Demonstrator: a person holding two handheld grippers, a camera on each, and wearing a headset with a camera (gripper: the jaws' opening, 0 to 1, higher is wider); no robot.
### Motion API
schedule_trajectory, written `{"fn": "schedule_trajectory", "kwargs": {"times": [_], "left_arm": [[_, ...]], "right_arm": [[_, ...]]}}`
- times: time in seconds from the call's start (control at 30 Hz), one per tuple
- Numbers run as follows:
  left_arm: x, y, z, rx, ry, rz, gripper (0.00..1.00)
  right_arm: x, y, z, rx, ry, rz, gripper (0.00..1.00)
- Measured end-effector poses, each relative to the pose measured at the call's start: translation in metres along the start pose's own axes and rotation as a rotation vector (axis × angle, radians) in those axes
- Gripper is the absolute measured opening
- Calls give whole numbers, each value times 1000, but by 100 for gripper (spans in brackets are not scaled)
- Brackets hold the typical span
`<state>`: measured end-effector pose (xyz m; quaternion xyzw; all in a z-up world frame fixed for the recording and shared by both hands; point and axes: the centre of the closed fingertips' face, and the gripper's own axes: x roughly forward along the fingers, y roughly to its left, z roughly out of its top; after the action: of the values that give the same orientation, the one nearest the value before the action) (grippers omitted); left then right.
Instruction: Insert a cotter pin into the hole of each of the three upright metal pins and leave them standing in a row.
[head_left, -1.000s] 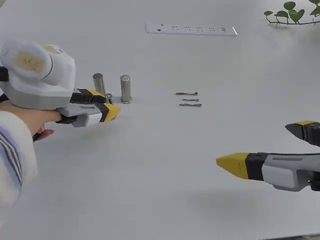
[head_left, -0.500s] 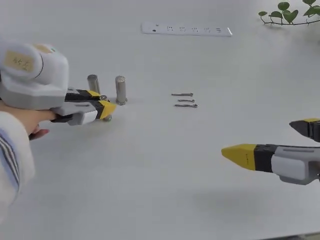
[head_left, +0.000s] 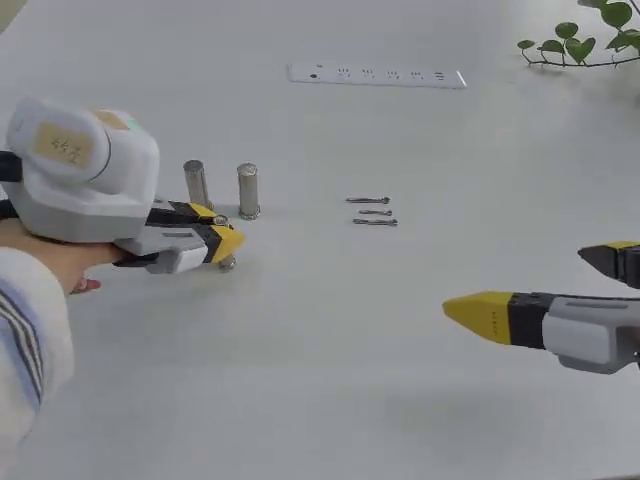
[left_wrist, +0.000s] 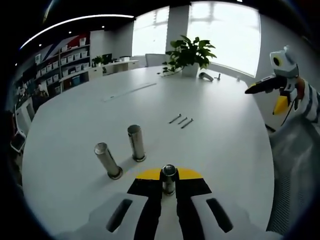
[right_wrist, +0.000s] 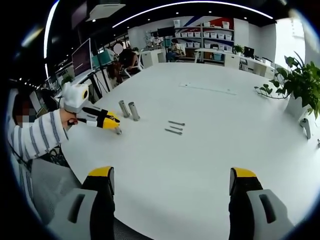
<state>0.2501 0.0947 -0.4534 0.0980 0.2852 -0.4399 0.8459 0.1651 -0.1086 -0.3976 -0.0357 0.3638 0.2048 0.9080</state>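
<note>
My left gripper (head_left: 226, 243) (left_wrist: 169, 186) is shut on a short upright metal pin (head_left: 227, 261) (left_wrist: 168, 177), held just in front of two other upright metal pins (head_left: 197, 183) (head_left: 248, 190) on the white table. The left gripper view shows those two pins (left_wrist: 107, 160) (left_wrist: 136, 142) standing ahead of the jaws. Three cotter pins (head_left: 374, 211) (left_wrist: 181, 120) (right_wrist: 174, 127) lie side by side at mid-table. My right gripper (head_left: 512, 280) (right_wrist: 172, 175) hovers open at the near right, holding nothing.
A white power strip (head_left: 378, 76) lies at the far side of the table. A leafy plant (head_left: 580, 45) sits at the far right corner. Shelves, desks and people fill the room behind the table in the right gripper view.
The left gripper has drawn the held pin a little toward me, away from the two standing pins. The right gripper has barely moved; the head camera shifted slightly.
</note>
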Motion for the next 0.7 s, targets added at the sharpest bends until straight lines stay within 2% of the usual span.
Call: {"fn": "schedule_trajectory", "kwargs": {"times": [0.13, 0.2, 0.3, 0.37, 0.43, 0.57, 0.7], "left_arm": [[0, -13, 4, 15, -7, -1, 5], [2, -17, 7, -58, -14, 16, 5], [3, -28, 14, -54, -43, 20, 5], [5, -33, 14, -57, -46, 21, 5], [8, -38, 12, -104, -41, 24, 5], [11, -48, 10, -83, -46, 40, 5], [13, -54, 12, -100, -61, 47, 5]], "right_arm": [[0, 5, 3, -7, -9, 6, 94], [0, 9, 3, -12, -13, 13, 94], [1, 14, 4, -15, -18, 24, 94], [0, 17, 5, -14, -25, 36, 94], [0, 20, 7, -10, -35, 49, 94], [-1, 24, 10, -11, -50, 64, 94], [-2, 27, 11, -13, -61, 76, 94]]}}
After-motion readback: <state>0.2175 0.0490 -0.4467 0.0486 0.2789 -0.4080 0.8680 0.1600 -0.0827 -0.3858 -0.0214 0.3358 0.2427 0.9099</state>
